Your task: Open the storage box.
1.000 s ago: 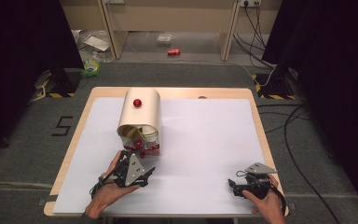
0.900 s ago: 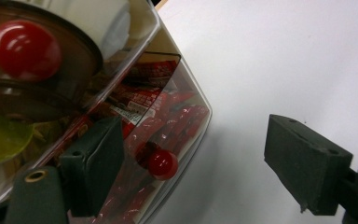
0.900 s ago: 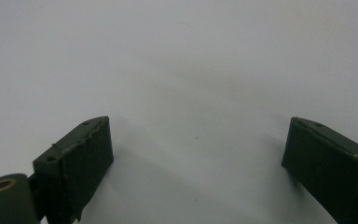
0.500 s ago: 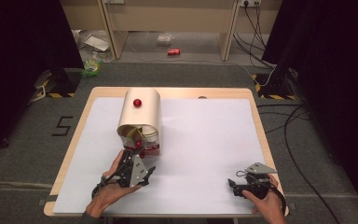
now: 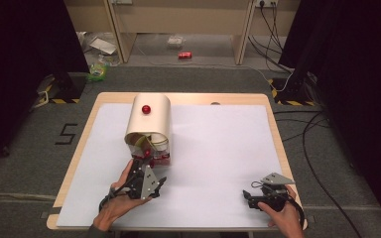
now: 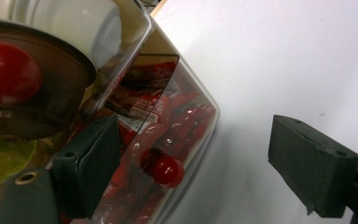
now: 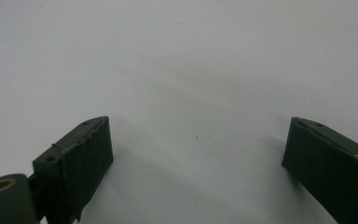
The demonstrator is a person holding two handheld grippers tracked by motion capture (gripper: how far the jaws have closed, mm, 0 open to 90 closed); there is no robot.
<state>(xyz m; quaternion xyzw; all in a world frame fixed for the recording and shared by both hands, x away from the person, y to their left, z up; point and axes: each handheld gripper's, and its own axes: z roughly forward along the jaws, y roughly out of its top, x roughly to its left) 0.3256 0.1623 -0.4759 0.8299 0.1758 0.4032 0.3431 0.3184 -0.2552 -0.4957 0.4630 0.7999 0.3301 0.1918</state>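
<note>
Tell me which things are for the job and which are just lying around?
For the job:
- left gripper, open
- red knob
- clear box of red packets
- cream cover

Just lying about:
- right gripper, open, resting on the white table
- red can on the floor

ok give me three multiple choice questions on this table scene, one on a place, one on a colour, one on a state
1. Where does the bread box stand on the table?
A. far left part
B. near right corner
C. dead centre

2. What colour is the knob on top of the bread box?
A. blue
B. red
C. yellow

3. How do the jaws of the right gripper stand?
A. open over the bare white sheet
B. shut on a knob
C. shut on a cable

Answers: 1 A, the high view shows it left of the middle toward the far edge; 2 B, the knob is plainly red; 3 A, its own view shows a wide gap with nothing between.
</note>
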